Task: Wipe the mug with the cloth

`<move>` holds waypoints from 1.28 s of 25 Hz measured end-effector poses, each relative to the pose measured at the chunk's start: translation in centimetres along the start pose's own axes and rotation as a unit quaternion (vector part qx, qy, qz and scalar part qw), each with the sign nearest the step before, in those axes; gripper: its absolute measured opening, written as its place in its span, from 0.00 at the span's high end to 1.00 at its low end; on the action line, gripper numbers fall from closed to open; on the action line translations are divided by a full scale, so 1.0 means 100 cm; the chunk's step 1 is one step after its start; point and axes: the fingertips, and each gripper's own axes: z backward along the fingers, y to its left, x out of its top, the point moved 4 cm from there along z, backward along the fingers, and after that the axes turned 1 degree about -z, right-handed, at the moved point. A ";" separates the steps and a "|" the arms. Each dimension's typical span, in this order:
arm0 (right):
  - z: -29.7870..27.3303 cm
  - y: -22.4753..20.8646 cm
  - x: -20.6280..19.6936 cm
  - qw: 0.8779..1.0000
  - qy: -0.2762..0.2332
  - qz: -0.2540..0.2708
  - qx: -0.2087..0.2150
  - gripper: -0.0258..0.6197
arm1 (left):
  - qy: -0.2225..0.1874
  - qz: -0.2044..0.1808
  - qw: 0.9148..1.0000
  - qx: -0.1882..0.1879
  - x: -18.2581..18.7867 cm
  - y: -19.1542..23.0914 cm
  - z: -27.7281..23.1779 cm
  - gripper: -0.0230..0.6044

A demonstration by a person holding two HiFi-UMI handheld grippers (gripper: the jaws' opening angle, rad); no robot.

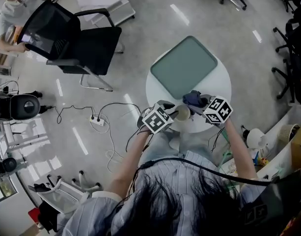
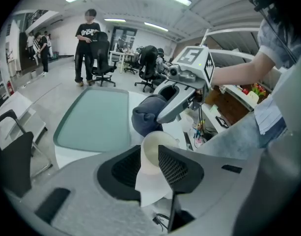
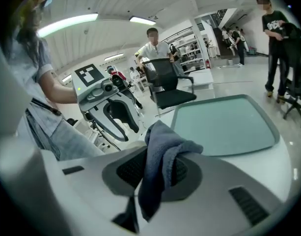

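A cream mug [image 1: 182, 113] is held over the near edge of the round white table [image 1: 157, 85]. In the left gripper view the mug [image 2: 152, 151] sits mouth-forward between the mesh pads of my left gripper [image 2: 150, 163], which touch it on both sides. The right gripper [image 3: 157, 168] is shut on a bunched blue-grey cloth [image 3: 162, 161] that hangs down between its pads. From the head view, the cloth [image 1: 192, 98] hovers just beyond the mug, and the right gripper [image 1: 198, 102] faces the left gripper [image 1: 171, 111] closely. The mug is hidden in the right gripper view.
A grey-green mat [image 1: 184, 65] covers the table's far half. A black office chair [image 1: 76, 38] stands to the left. A power strip with cables [image 1: 97, 121] lies on the floor. A seated person [image 1: 13, 9] is far left, and another person [image 2: 89, 43] stands beyond the table.
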 end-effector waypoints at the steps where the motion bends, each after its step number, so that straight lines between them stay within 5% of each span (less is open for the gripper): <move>1: -0.004 -0.002 0.002 1.000 0.002 0.003 0.019 0.84 | 0.012 -0.008 1.000 0.000 0.000 0.001 -0.004 0.81; 7: -0.027 -0.008 0.010 0.994 0.043 0.026 0.101 0.84 | 0.067 -0.040 0.997 0.001 0.001 0.005 -0.026 0.81; 13: -0.032 -0.007 0.014 0.985 0.041 -0.020 0.168 0.84 | 0.101 -0.051 0.993 0.015 -0.004 0.010 -0.039 0.81; 23: -0.021 -0.004 0.000 0.986 0.024 -0.045 0.158 0.84 | 0.076 0.019 0.996 0.045 -0.002 0.019 -0.045 0.87; 32: -0.006 0.011 -0.023 0.990 -0.035 -0.098 0.096 0.84 | 0.055 0.071 0.992 0.093 -0.008 0.020 -0.044 0.87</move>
